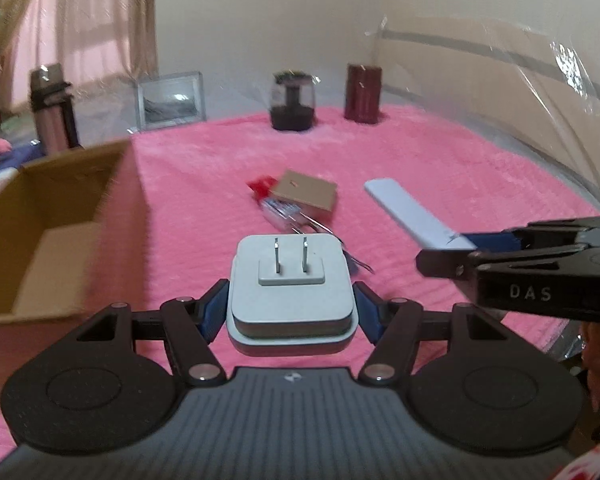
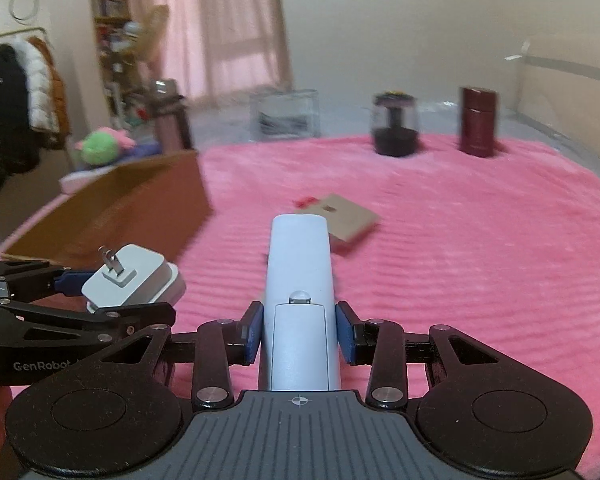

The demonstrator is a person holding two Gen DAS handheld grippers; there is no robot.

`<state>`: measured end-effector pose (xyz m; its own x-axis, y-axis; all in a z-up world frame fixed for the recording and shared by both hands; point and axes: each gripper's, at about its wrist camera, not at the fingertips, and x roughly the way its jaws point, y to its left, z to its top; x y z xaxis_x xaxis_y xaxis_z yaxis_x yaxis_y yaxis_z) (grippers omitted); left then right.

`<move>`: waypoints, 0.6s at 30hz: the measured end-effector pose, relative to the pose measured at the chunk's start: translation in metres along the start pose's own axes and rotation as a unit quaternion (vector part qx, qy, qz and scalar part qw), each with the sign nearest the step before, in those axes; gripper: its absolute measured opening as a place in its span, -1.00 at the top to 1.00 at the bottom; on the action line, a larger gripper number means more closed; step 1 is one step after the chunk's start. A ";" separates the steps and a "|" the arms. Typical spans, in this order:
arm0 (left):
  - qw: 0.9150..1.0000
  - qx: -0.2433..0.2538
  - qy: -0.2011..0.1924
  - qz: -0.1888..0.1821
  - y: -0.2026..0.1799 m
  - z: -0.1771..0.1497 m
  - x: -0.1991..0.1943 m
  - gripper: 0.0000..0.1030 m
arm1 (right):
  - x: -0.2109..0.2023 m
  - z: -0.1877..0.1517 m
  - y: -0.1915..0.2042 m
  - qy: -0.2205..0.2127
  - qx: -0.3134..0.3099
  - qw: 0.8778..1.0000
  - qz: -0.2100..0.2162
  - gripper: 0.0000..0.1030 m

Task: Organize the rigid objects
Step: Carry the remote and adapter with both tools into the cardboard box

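Observation:
My left gripper is shut on a white power adapter with its two prongs up, held above the pink cloth; the adapter also shows in the right wrist view. My right gripper is shut on a white remote control, which points forward; it also shows in the left wrist view. An open cardboard box stands to the left, also seen in the right wrist view.
On the pink cloth lie a small brown card box, a red item and a clear packet. A dark jar, a maroon canister and a clear container stand at the back. A bottle stands left.

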<state>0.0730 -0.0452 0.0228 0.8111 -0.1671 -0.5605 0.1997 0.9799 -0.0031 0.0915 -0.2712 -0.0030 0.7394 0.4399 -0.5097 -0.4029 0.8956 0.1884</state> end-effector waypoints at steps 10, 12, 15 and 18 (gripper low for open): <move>0.997 0.036 -0.031 0.065 0.089 0.032 -0.057 -0.18 | 0.033 0.062 0.099 -0.006 -0.044 0.991 0.126 0.32; 0.995 0.050 -0.027 0.083 0.109 0.034 -0.060 -0.18 | 0.046 0.072 0.118 -0.003 -0.062 0.988 0.139 0.32; 0.992 0.077 -0.011 0.101 0.139 0.039 -0.061 -0.18 | 0.069 0.089 0.148 0.007 -0.095 0.983 0.156 0.32; 0.986 0.115 0.008 0.118 0.166 0.042 -0.053 -0.18 | 0.095 0.103 0.178 0.024 -0.127 0.978 0.167 0.32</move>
<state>0.0866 0.1215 0.0868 0.8415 0.0658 -0.5363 0.1275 0.9404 0.3153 0.1459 -0.0632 0.0688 0.5206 0.6953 -0.4955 -0.7423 0.6553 0.1396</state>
